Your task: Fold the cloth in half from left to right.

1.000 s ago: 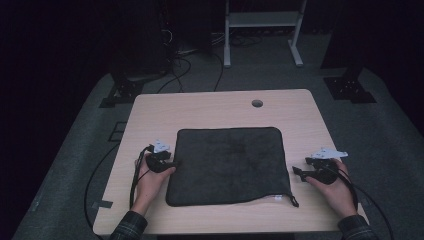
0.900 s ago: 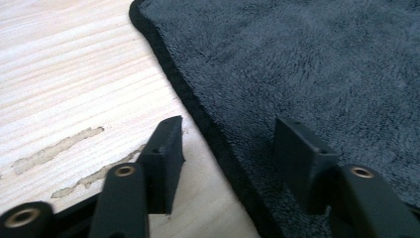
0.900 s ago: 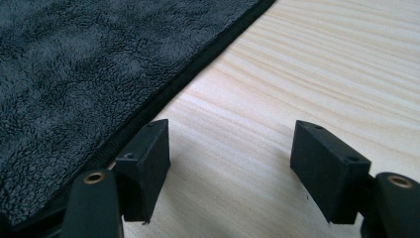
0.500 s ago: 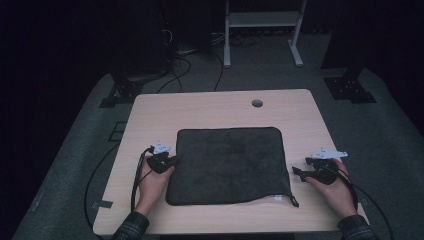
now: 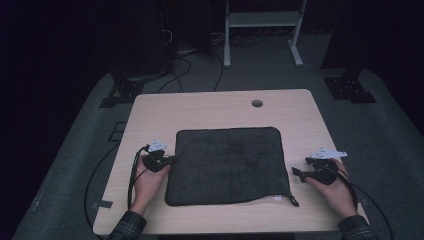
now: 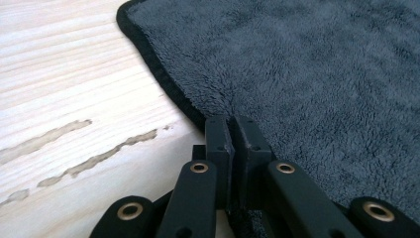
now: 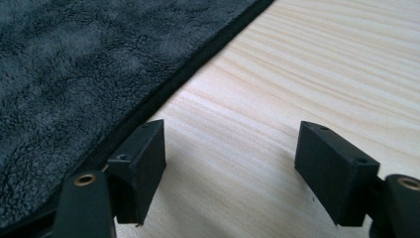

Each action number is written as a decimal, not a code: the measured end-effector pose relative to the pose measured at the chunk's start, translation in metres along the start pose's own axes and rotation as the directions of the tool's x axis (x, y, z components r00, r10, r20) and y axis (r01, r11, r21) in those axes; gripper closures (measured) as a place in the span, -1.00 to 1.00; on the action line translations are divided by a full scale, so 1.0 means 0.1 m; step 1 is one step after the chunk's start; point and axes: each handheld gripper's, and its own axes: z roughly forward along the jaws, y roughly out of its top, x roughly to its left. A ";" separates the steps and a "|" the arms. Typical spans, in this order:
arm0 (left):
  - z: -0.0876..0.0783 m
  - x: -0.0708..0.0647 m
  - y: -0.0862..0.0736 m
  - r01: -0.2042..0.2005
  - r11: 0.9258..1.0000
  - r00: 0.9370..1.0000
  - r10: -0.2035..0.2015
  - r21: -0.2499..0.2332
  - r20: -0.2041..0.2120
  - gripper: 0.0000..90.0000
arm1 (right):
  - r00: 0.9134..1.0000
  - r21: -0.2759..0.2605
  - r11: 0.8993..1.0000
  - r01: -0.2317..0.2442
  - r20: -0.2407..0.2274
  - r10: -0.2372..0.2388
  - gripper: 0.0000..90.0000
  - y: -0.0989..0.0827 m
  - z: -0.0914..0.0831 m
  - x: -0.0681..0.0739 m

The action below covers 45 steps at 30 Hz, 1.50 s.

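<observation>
Cloth: dark grey fleece towel (image 5: 227, 165) with a black hem, lying flat in the middle of my side of the table (image 5: 220, 107), one tag corner trailing at the near right
Table: pale wood, with a small round hole near the far edge
Left gripper (image 5: 169, 161): at the towel's left hem, about halfway along that edge; its jaws have just been closing and now stand pressed together, and in the left gripper view (image 6: 232, 130) the hem runs in under the tips and fleece shows between the links, so I take it that I have the edge pinched
Right gripper (image 5: 296, 173): on bare wood just off the towel's right hem, jaws spread wide and opening a little further just now, nothing between them; in the right gripper view (image 7: 230, 148) the hem passes just beside one jaw without touching it
Which way: the towel lies inward from both my hands, between them, its longer sides running left to right across the table
Nearer hand: my left is already on the cloth; my right is just beside its edge and must slide inward to straddle the hem
Judgement: a fold or lift looks likely once the right side is gripped
</observation>
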 end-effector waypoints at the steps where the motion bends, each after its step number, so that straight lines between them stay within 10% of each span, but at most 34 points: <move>1: -0.01 0.02 0.00 -0.001 1.000 1.000 0.001 0.001 -0.001 0.91 | 1.000 0.000 1.000 -0.001 0.001 0.001 -0.43 0.00 0.00 0.00; 21: -0.33 0.35 -0.06 0.089 0.996 0.996 -0.089 -0.029 -0.006 0.91 | 1.000 0.018 1.000 0.006 -0.002 -0.006 -0.68 0.01 0.02 0.02; 45: -0.14 -0.18 0.41 0.020 0.996 0.986 -0.004 -0.092 0.169 0.90 | 1.000 0.023 1.000 0.003 -0.002 -0.003 -0.70 0.01 0.03 0.02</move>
